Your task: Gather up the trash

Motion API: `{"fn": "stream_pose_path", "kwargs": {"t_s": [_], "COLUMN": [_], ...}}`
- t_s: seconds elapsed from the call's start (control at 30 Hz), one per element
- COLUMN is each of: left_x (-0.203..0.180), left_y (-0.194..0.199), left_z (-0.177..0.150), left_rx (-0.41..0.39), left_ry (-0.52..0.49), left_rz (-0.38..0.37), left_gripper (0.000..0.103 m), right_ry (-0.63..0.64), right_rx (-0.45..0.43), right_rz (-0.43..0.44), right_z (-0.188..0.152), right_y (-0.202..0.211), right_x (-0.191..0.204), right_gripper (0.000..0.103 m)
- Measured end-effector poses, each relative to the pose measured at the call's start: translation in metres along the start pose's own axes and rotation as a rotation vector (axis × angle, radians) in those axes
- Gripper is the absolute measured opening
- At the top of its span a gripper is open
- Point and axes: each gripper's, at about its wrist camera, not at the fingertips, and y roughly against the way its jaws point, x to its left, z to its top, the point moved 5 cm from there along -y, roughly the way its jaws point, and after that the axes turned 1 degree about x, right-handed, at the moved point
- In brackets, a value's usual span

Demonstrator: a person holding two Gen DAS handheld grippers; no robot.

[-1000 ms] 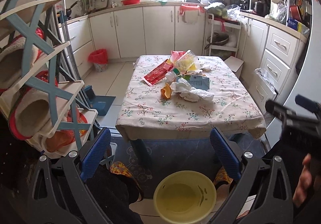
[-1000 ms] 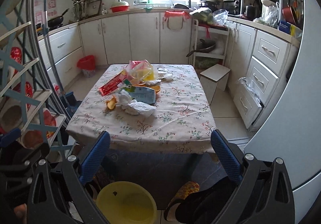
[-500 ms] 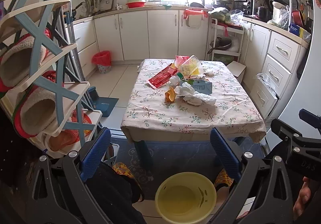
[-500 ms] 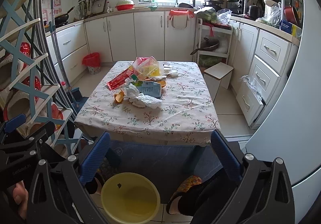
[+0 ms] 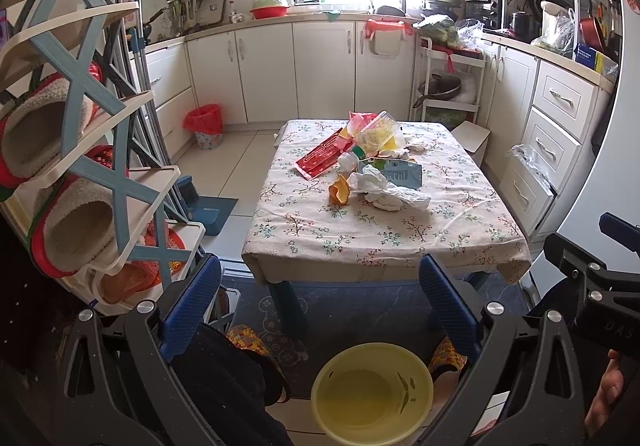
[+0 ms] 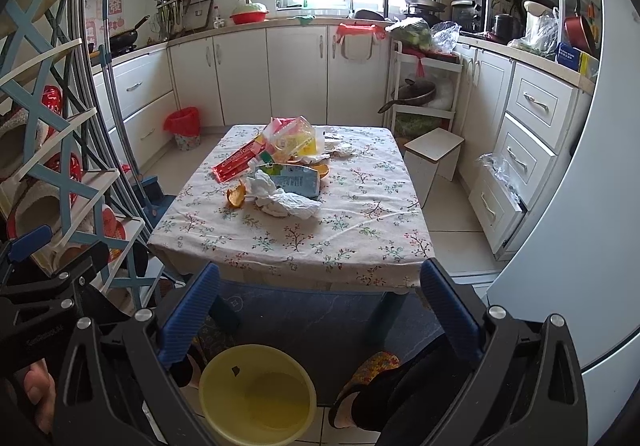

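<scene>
From the left wrist, the left tongs (image 5: 320, 294) are hanging spread and empty before the table (image 5: 384, 242), where the tissue (image 5: 384, 192) is lying mid-cloth. From the right wrist, the right tongs (image 6: 320, 298) are gaping empty too, over the bin (image 6: 258, 392); the tissue (image 6: 286, 202) is probably light and soft, best pinched at its bunched middle

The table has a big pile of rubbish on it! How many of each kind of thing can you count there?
Red flat packet: 1
Blue-green carton: 1
Clear plastic bag with yellow stuff inside: 1
Orange peel pieces: 2, the second behind the carton
Crumpled white tissue clumps: 2, the second at the far end
Total: 7 that I can tell apart; more may hide in the pile.
</scene>
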Motion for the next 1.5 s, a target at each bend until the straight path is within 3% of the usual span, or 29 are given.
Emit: {"fn": "stream_pose_path", "kwargs": {"t_s": [1.0, 1.5], "left_x": [0.001, -0.003], "left_y": [0.006, -0.016], "left_z": [0.002, 0.015], "left_rx": [-0.013, 0.0], "left_ry": [-0.003, -0.004], "left_rz": [0.002, 0.003], "left_gripper": [0.095, 0.095], "right_ry": [-0.004, -0.034], "right_rx": [-0.013, -0.016], "right_rz": [0.02, 0.046], "right_z": [0.001, 0.009], "right_y": [0.002, -0.014], "right_x": [-0.004, -0.01], "right_gripper": [0.096, 0.096]}}
